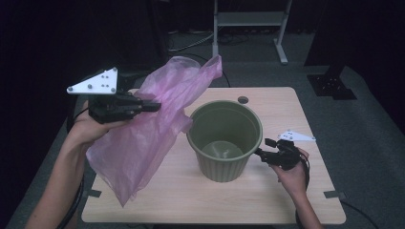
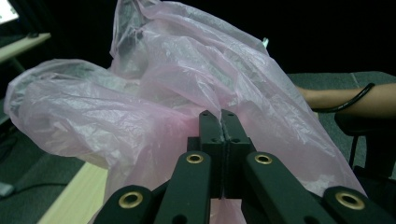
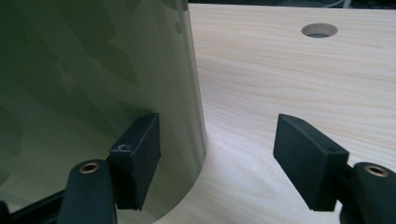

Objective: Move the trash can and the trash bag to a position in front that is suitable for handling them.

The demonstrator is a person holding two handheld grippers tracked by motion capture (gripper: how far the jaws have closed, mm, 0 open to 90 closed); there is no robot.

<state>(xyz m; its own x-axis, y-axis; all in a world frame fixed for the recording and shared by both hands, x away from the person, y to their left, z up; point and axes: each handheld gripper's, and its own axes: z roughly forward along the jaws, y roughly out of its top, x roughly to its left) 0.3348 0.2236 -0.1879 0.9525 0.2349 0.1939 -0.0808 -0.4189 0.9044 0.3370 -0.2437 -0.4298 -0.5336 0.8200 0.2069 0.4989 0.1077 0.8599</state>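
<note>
High view overhead, facing forward-down – claw views close; shared: bin, table.

A pale wood-grain bench with rounded corners carries a green ribbed bin, upright and near its middle. A round hole sits in the top near the far edge, behind the bin. Grey tabs jut from both near corners

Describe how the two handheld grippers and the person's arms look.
The left gripper and the right gripper are both black, each with two flat rectangular jaws on linkage arms set with brass-coloured rivets. Each gripper carries a pale three-cornered plate dotted with small holes. A black cable trails from each. The forearms are bare, with no sleeves showing.
</note>
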